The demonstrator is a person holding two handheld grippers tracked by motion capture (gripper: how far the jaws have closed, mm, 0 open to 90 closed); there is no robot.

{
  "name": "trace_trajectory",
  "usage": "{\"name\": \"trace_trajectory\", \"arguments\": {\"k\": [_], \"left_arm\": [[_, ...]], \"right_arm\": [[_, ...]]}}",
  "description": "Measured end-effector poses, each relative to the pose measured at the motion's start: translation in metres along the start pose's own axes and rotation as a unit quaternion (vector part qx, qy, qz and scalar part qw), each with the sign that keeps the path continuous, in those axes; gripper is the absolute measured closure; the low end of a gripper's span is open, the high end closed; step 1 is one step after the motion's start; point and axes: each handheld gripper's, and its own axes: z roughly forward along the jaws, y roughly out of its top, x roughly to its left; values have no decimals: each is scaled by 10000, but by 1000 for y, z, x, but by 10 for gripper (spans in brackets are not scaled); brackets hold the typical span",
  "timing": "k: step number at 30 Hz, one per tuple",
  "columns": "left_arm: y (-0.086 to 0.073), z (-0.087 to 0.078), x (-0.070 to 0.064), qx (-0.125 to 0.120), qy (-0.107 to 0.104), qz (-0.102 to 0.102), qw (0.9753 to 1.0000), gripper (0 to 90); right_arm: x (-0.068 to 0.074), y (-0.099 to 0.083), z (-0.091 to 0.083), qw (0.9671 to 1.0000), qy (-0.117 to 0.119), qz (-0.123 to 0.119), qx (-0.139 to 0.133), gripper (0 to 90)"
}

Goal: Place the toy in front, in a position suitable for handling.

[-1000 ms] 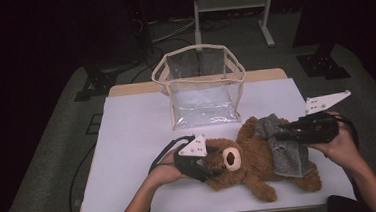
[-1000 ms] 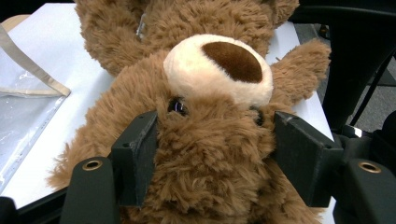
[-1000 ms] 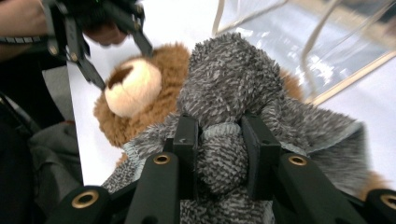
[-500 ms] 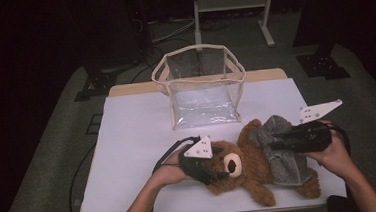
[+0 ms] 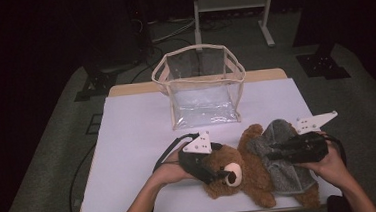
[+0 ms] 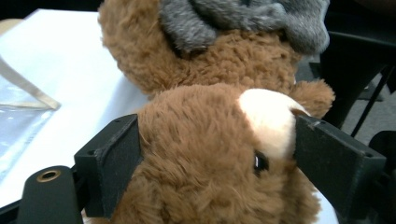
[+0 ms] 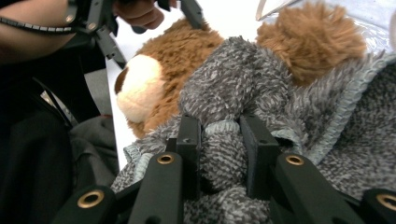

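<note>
A brown teddy bear [image 5: 248, 174] lies on its back at the front right of the table, head to the left. It wears a grey knitted garment [image 5: 282, 159]. My left gripper [image 5: 221, 174] is shut on the bear's head [image 6: 205, 154], one jaw at each side of it, beside the cream muzzle [image 6: 268, 119]. My right gripper [image 5: 272, 155] is shut on a bunched fold of the grey garment [image 7: 222, 149] over the bear's body. The brown bear [image 7: 163, 56] and its raised paw [image 7: 310, 39] show behind that fold.
A clear plastic bag with a cream trim [image 5: 202, 87] stands open at the back middle of the white table [image 5: 133, 140]. A metal stand [image 5: 231, 2] and cables lie on the floor beyond. The table's left half is bare.
The right gripper has shifted slightly down and left along the garment. The bear and the left gripper have stayed nearly where they were.
</note>
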Motion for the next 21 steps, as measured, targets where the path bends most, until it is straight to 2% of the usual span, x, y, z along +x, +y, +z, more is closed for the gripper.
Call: {"name": "trace_trajectory", "arguments": {"k": [2, 5, 7, 10, 13, 16, 18, 21], "left_arm": [[0, 1, -2, 40, -96, 61, 9999, 185], [1, 1, -6, 208, -99, 200, 9995, 232], [1, 1, -7, 270, -87, 281, 9992, 240], [0, 1, -9, 251, -105, 298, 9992, 247], [1, -1, -9, 257, -81, 340, 9991, 246], [2, -7, -5, 173, -119, 256, 9995, 230], [3, -11, -3, 71, -81, 70, 9999, 207], [2, -14, -1, 52, -10, -13, 10000, 173]], "right_arm": [[6, 0, -2, 10000, -29, -79, 50, 709], [7, 5, -10, 9998, -147, -162, 3, 706], [2, 10, -15, 9996, -242, -159, -63, 704], [-12, 18, -19, 9993, -268, -6, -247, 704], [-20, 17, -7, 9998, -167, 87, -70, 705], [-16, 10, 6, 10000, -30, 51, 33, 710], [-10, 6, 6, 10000, 15, 0, 25, 713], [-1, -1, 2, 9999, 144, -48, 34, 715]]}}
